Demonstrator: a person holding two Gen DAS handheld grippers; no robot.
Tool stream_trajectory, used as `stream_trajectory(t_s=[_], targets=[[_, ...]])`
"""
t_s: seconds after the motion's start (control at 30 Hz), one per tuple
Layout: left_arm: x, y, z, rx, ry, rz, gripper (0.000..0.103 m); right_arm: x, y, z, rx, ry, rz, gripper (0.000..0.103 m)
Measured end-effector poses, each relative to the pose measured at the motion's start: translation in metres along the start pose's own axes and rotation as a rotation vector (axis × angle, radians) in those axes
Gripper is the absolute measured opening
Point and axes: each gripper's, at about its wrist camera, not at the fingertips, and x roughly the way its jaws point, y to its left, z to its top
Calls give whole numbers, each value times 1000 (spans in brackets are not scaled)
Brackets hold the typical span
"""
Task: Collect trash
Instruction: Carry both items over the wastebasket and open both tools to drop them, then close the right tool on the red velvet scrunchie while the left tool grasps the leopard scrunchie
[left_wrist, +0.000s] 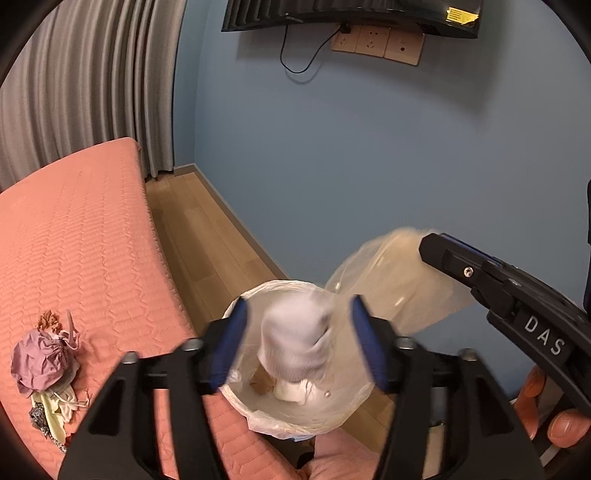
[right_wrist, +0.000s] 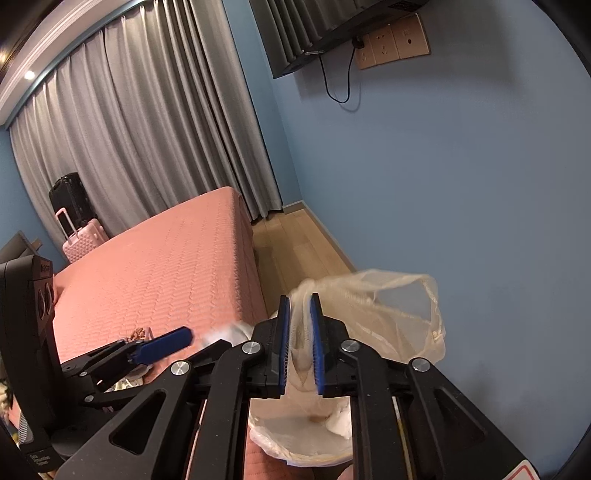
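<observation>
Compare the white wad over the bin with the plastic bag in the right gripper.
The wad is opaque white and bunched; the bag is see-through, yellowish and billowing. The wad sits loose between the left gripper's open fingers; the bag is pinched in the right gripper. Both hang over the lined bin.

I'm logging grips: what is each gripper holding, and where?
Right gripper: translucent plastic bag, pinched at its bunched edge. Left gripper: nothing, open.
</observation>
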Motion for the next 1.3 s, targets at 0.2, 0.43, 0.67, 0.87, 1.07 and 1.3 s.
stream_trajectory(t_s=[0.2,0.43,0.67,0.87,1.07,1.3], targets=[[-1,7,1,-24,-16,40,74,3,4,-2,1,2,0,29],[-8,20,-6,-50,-18,65,74,-1,19,-9,-19,12,24,30],[-20,42,-18,-102,-16,93,74,-3,43,-23,-42,33,61,33],[-37,74,-33,-171,-31,144,74,-2,69,-40,-70,59,97,38],[-55,102,-48,-206,-44,202,74,-1,100,-56,-104,91,137,40],[-76,133,-66,-249,-55,260,74,2,136,-79,-135,136,185,44]])
